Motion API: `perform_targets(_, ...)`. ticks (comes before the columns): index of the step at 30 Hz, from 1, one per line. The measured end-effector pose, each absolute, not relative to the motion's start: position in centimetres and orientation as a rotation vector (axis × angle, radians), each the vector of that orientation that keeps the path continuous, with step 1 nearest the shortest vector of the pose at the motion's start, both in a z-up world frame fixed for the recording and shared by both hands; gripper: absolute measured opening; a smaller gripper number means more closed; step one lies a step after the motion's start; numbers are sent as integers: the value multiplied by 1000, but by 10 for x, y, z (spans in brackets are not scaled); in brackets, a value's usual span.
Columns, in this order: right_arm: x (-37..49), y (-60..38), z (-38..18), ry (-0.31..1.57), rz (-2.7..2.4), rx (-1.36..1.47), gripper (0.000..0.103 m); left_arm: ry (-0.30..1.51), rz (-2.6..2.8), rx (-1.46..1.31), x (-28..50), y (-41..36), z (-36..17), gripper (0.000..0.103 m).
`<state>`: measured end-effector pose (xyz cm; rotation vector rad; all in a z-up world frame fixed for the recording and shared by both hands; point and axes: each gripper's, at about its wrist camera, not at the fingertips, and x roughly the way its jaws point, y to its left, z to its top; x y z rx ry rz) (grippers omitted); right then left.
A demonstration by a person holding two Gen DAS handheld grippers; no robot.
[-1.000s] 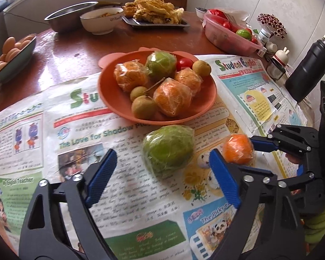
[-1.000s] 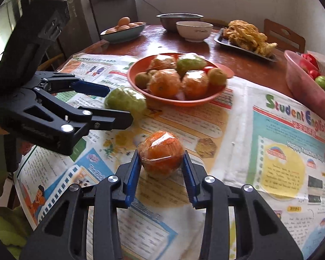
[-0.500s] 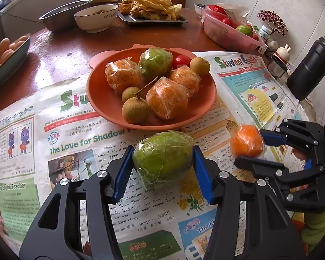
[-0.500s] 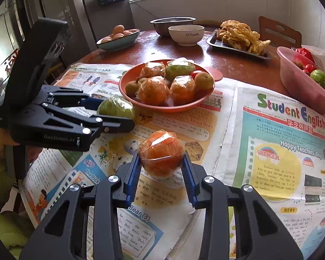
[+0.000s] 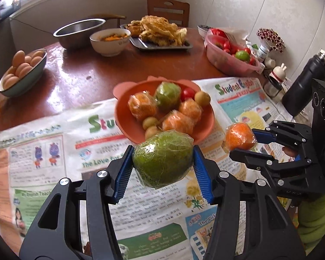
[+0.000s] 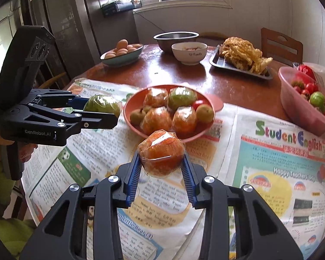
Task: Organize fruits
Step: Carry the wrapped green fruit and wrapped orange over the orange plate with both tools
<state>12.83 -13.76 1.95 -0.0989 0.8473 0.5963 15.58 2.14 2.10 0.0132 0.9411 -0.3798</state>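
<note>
While most of the fruit already sits in the orange plate (image 5: pixel 121 117), two pieces are in the air, so the sorting looks well advanced but not finished; the left gripper (image 5: pixel 162 162) has its jaws closed on a wrapped green fruit (image 5: pixel 162 158), the blue pads (image 5: pixel 124 169) pressing its two sides, and the fruit hangs clear of the newspaper (image 5: pixel 43 151) just in front of the plate's near rim; the right gripper (image 6: pixel 161 161) has its jaws clamped on a wrapped orange (image 6: pixel 161 153), likewise lifted off the paper and close to the plate's near edge. In the plate lie several wrapped oranges, another wrapped green fruit, a few small brownish-yellow fruits and a red one, heaped together rather than in groups; whether the task wants them grouped by kind or simply gathered cannot be told from here. No loose fruit shows on the newspaper in either view, so these two held pieces seem to be the last ones outside the plate. What is left, as I judge it, is to carry both over the rim and set them down in the free spots; room is tight, since the plate is already crowded, and a round wrapped fruit could roll off the pile. The pink basin (image 6: pixel 292 99) of tomatoes, the egg bowl (image 5: pixel 30 73) and the cooked dishes stand further back on the desk (image 5: pixel 75 75), well apart from the work.
</note>
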Motion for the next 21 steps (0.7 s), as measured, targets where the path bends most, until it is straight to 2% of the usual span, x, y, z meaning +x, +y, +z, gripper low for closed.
perform_targets(21,173,-129,34,827,595,-121,35,967,-368,-13,197,29,11,45)
